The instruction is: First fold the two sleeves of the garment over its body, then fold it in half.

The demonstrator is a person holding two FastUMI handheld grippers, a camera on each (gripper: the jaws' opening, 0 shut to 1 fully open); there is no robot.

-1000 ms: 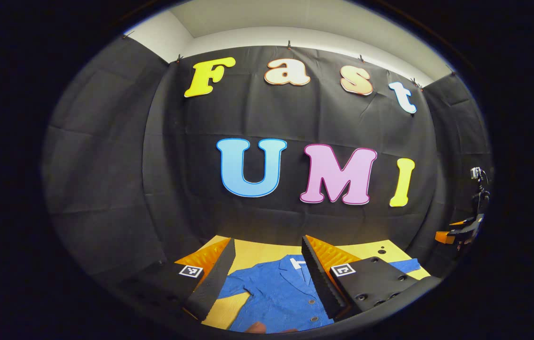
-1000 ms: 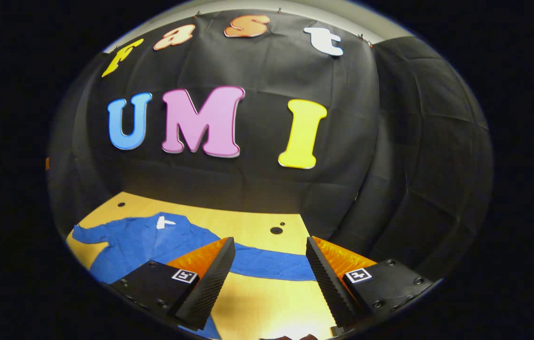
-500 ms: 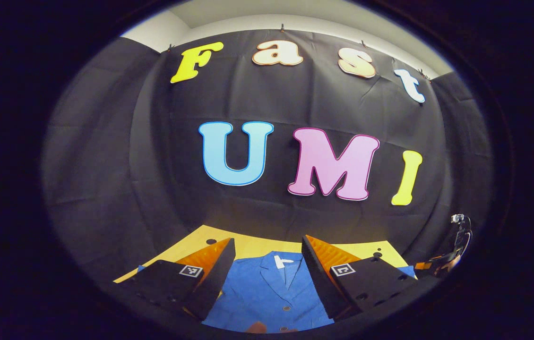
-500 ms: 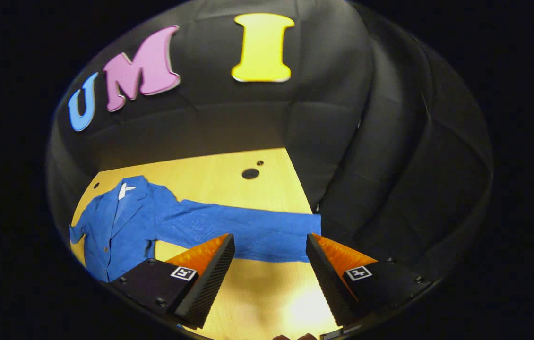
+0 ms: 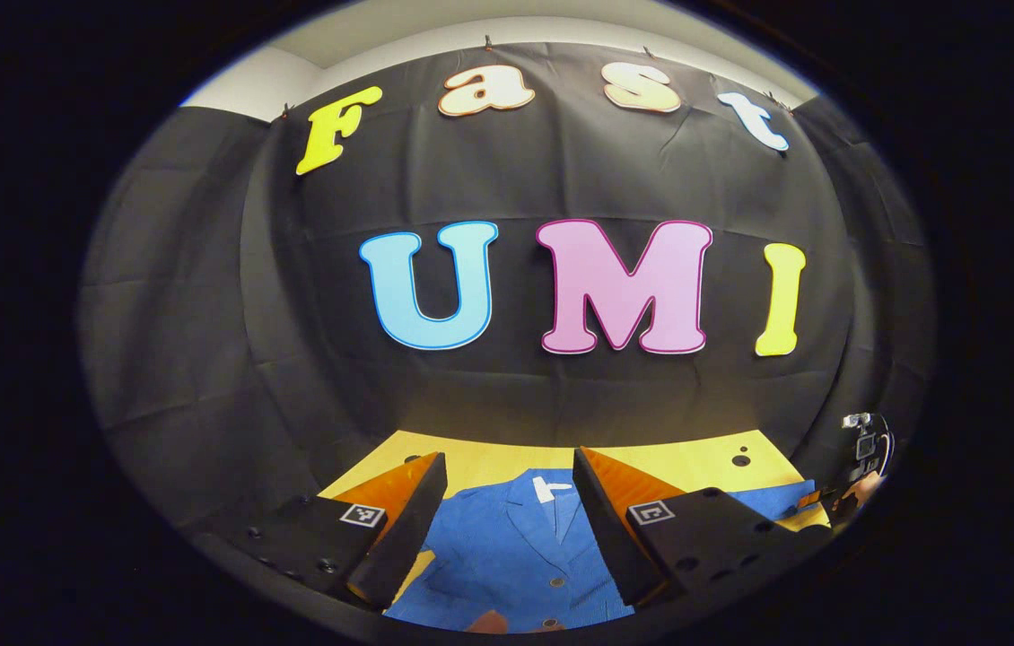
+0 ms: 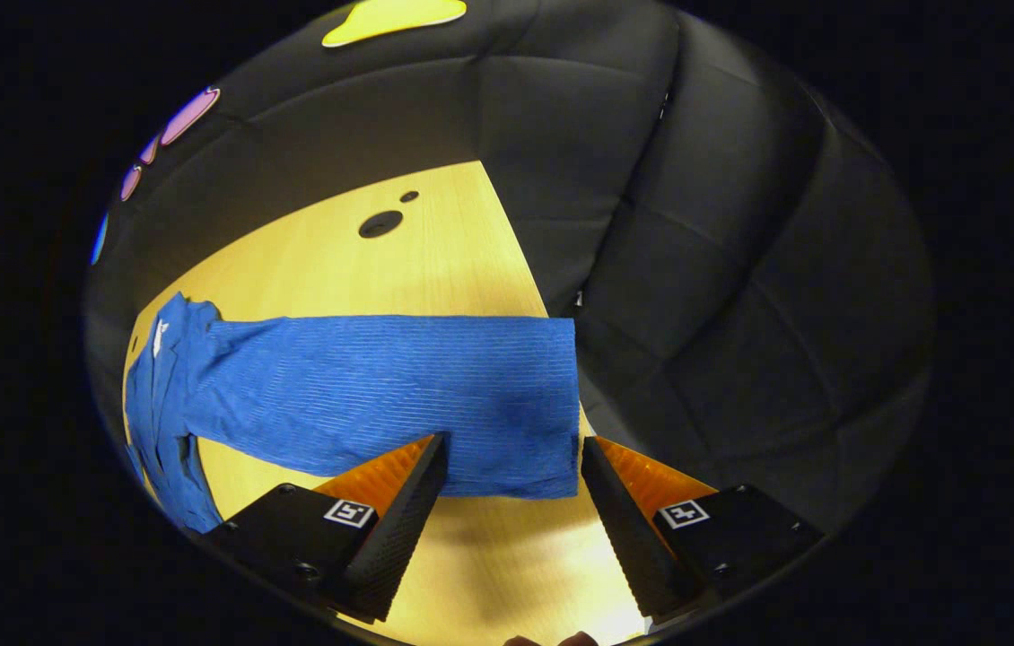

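I see the garment (image 6: pixel 363 395), a blue button-front shirt, lying flat on the yellow bench (image 6: pixel 435 251), with its right sleeve (image 6: pixel 435 395) stretched straight out toward the bench's edge. My right hand-held gripper (image 6: pixel 511 471) has its fingers spread wide, hovering just at the sleeve's cuff end, pinching nothing yet. In the left gripper view, my left hand-held gripper (image 5: pixel 507 502) is also spread, poised above the shirt's collar (image 5: pixel 547 502) and chest, with nothing between its fingers; a small white label sits inside the collar. I judge the fabric to be thin, light and limp, with a fine ribbed weave that should give the pads some bite, so it ought not to slip, but it will droop and crease the moment I lift it. I would take the sleeve at its cuff, near the corner, pinching through both layers, and carry it low across the body so the fold stays neat. The risk I expect is catching only the top layer, or dragging the whole shirt along the smooth bench.
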